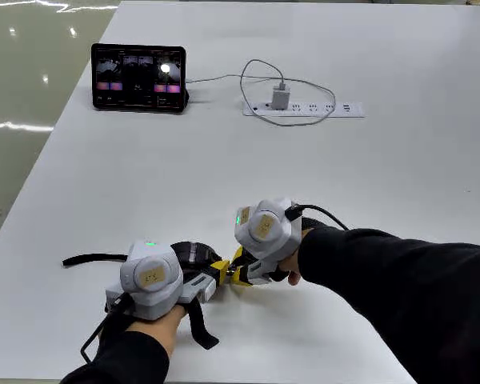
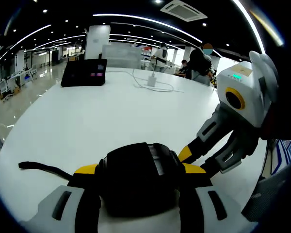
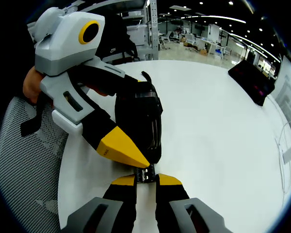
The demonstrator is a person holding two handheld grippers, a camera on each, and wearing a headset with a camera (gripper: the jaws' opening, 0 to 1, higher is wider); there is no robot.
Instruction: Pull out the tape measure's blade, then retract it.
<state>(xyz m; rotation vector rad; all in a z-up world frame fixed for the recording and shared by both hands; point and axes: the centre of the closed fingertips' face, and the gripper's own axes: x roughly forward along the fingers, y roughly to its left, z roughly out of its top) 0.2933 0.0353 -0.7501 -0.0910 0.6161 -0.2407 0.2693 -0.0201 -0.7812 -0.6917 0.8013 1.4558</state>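
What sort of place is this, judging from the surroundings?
Probably a large open-plan office or lab: long strip lights and a ceiling air-conditioning unit overhead, rows of desks in the distance, a glossy floor.

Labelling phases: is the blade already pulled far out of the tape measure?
No, the right gripper pinches the blade tip right against the tape measure, with hardly any blade showing.

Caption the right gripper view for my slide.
Right gripper pinches the blade tip while the left gripper clamps the black tape measure.

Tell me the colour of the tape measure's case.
Black. The tape measure's case shows best in the left gripper view.
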